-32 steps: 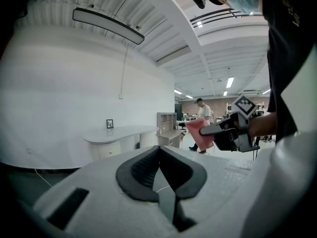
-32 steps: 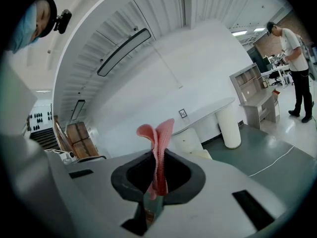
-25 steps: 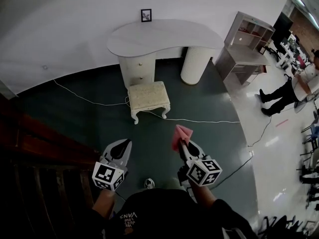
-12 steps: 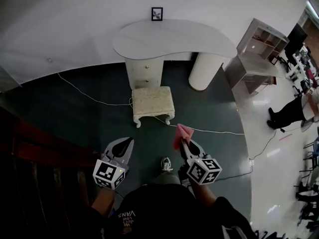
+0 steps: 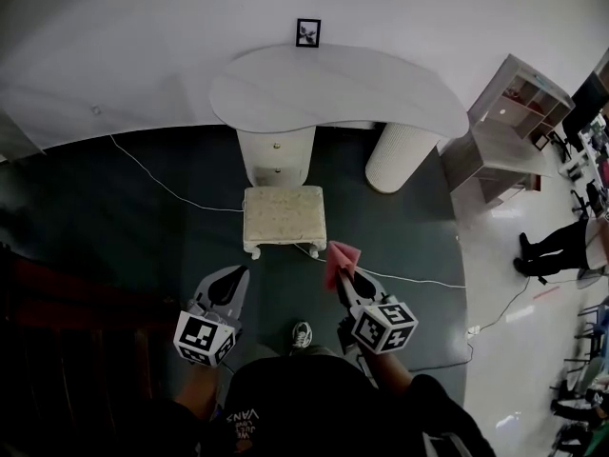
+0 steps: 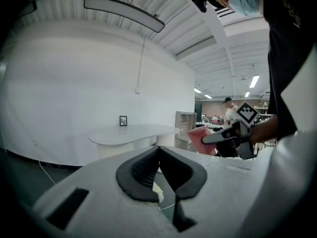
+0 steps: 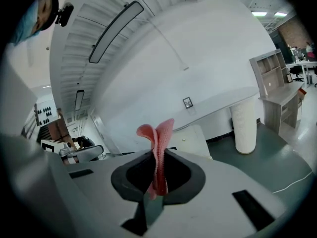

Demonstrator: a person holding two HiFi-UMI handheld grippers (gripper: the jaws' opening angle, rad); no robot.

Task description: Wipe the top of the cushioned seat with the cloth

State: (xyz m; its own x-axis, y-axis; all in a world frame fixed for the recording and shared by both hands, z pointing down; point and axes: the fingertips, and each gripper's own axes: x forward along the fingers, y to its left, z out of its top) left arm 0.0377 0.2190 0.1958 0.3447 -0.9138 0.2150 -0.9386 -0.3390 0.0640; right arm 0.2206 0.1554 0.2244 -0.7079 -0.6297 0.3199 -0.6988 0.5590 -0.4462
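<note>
Step in hand, as I judge it: the carry toward the seat, with no wiping begun yet.

- I am holding the right gripper closed on the pink knitted cloth. In the right gripper view the jaws are pinching the cloth's lower part, and the loose upper part is standing up past them in a fold.
- The left gripper is hanging level with the right one. Its jaws are pressed together with nothing between them.
- The cream cushioned seat on white curved legs is standing on the dark green floor, just in front of the drawer pedestal of the white kidney-shaped desk. Its top is bare.
- In the head view the cloth is showing just off the seat's near right corner. I am not seeing it touch the cushion, and I cannot tell the height gap.
- A thin white cable is trailing across the floor past the seat's near right leg.

Next move, my call:
- I bring the right gripper forward and down until the free fold lies flat on the cushion near that corner.
- I drag it across toward the far left corner in overlapping passes.
- The pressure needs to be light, so the cloth spreads rather than bunches.
- The left gripper has no job unless the seat slides.
</note>
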